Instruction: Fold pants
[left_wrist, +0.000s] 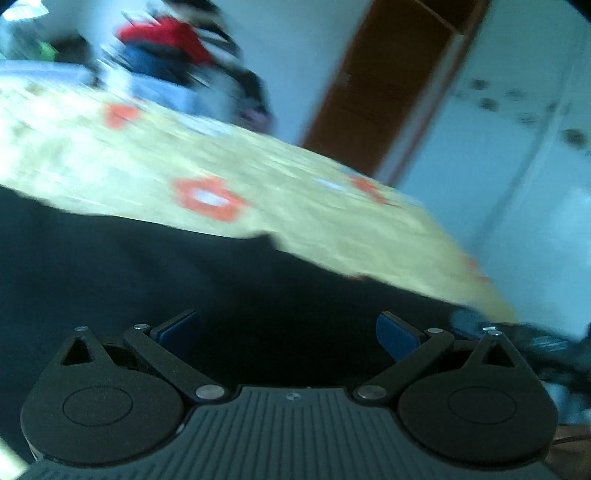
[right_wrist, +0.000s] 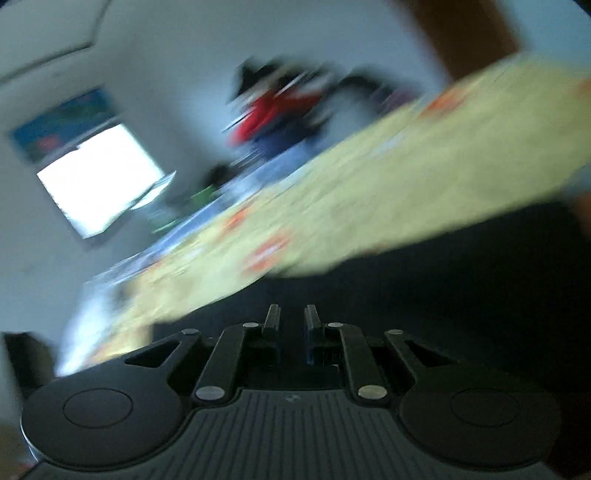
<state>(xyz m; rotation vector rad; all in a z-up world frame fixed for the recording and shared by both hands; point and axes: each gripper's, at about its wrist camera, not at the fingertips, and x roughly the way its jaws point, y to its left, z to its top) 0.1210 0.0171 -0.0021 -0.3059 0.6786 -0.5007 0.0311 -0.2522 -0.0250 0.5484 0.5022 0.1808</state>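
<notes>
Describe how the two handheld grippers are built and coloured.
Both have a dark grey ribbed body flanked by two round black discs, with black link arms joined by silver pins. The left gripper has blue pads on its fingers. The right gripper shows thin black fingers with a blue inner edge.
</notes>
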